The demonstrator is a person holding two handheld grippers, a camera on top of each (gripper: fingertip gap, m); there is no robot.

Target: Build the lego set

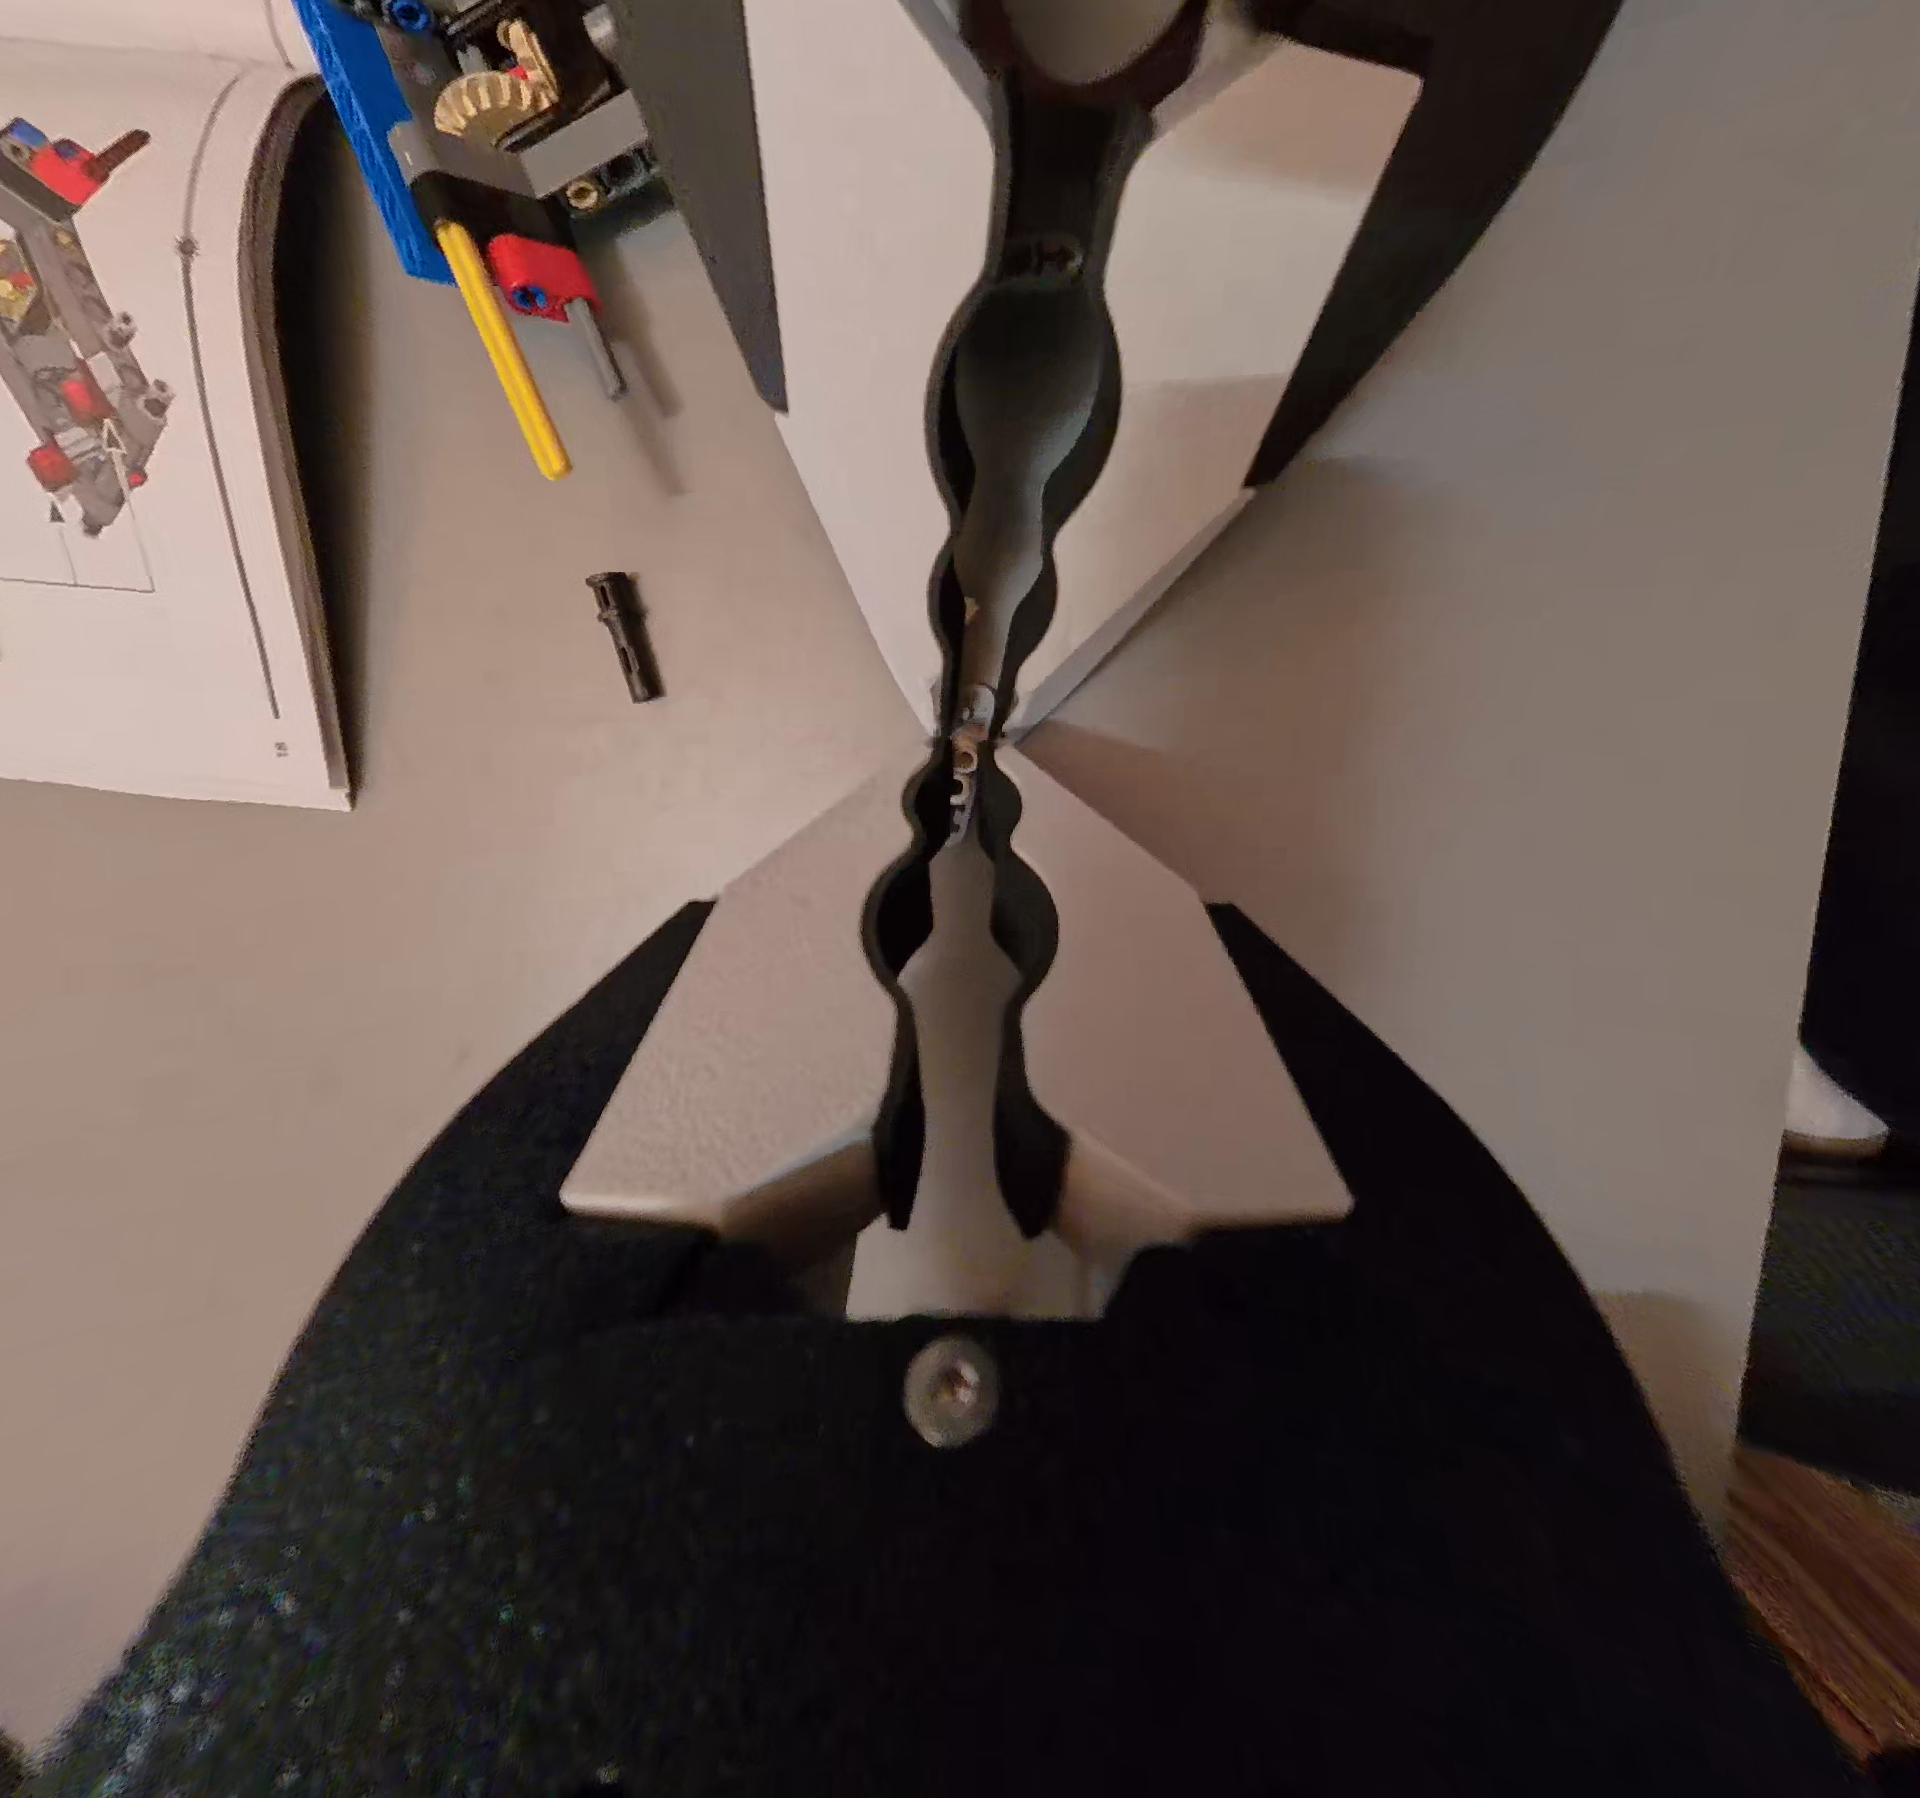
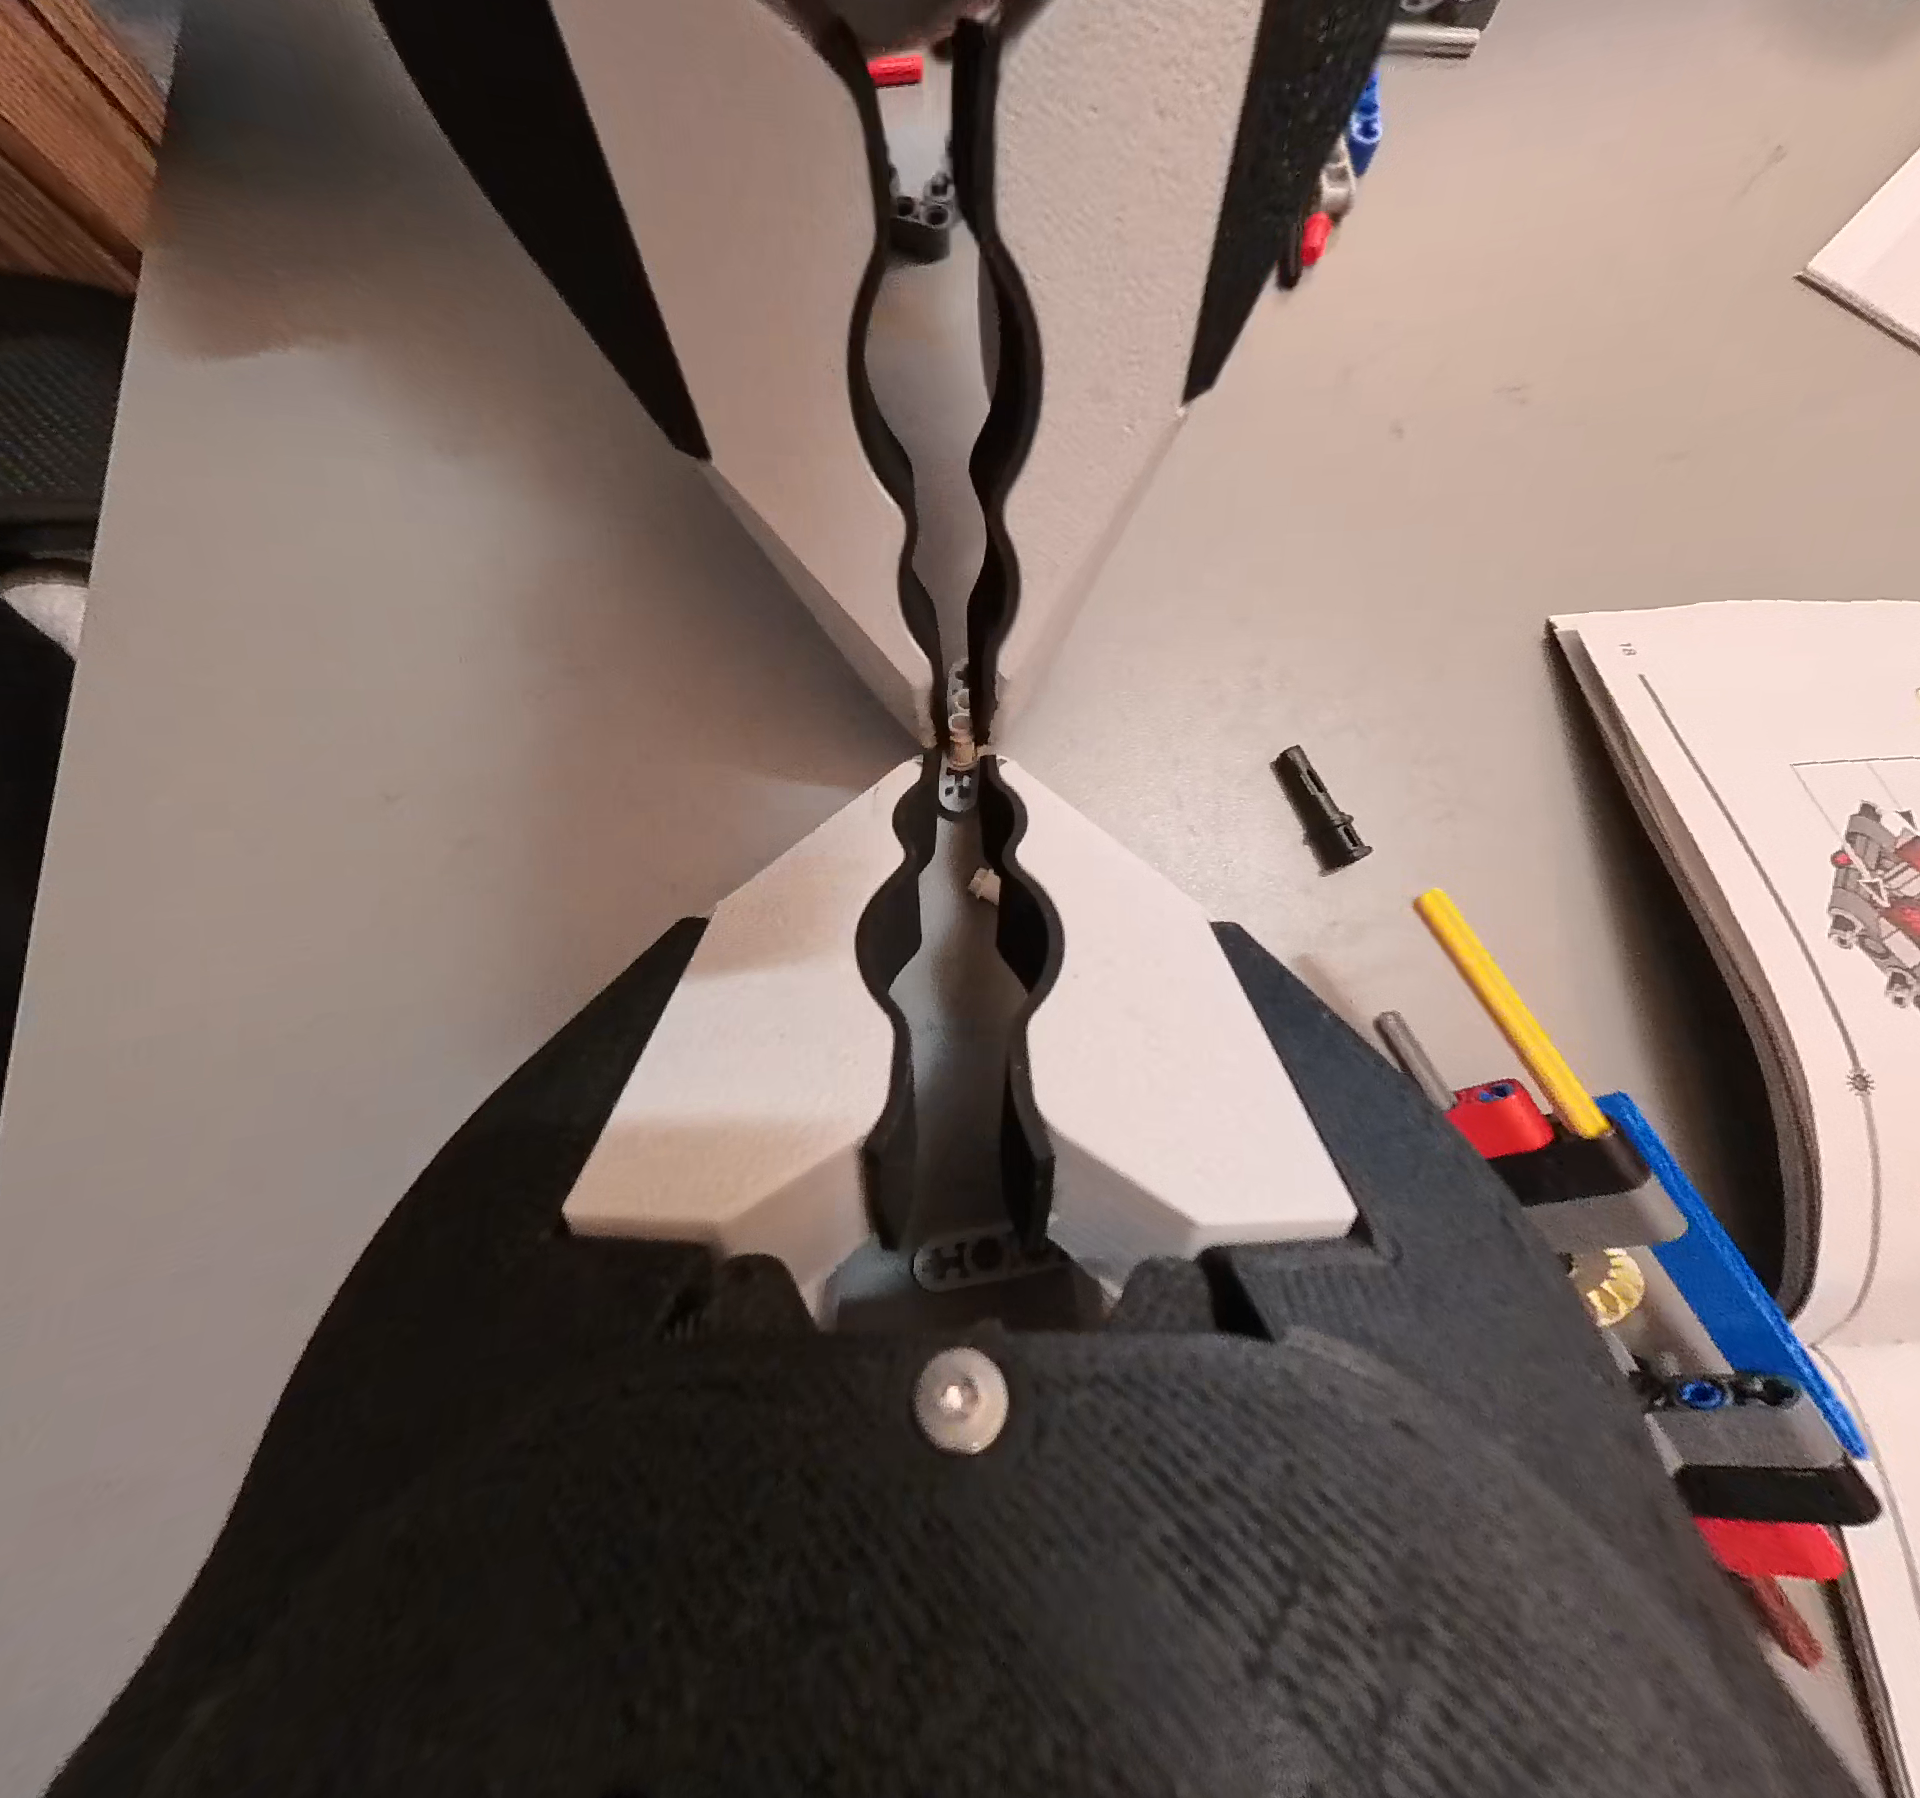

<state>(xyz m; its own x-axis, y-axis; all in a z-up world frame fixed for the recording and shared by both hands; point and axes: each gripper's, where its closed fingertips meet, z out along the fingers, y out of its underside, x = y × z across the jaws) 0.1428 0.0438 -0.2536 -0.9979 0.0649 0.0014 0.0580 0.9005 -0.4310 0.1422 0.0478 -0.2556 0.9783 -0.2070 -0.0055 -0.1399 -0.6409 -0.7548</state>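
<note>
The left gripper (image 1: pixel 966 792) and right gripper (image 2: pixel 961 772) meet tip to tip above the grey table (image 2: pixel 416 605); each is closed narrow on a small dark liftarm (image 2: pixel 957 782), a tan pin (image 2: pixel 964 754) between them; the partly built model (image 1: pixel 457 117) lies apart, beside the instruction booklet (image 1: pixel 135 501). Best to keep both liftarms square and press straight along the pin; any twist risks slipping.

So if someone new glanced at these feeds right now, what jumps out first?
The two grippers meet tip to tip mid-frame, left gripper and right gripper, both pinching small grey pieces. Beside them on the table lie the half-built blue-and-grey model with its yellow axle, a loose black pin and the open instruction booklet.
</note>
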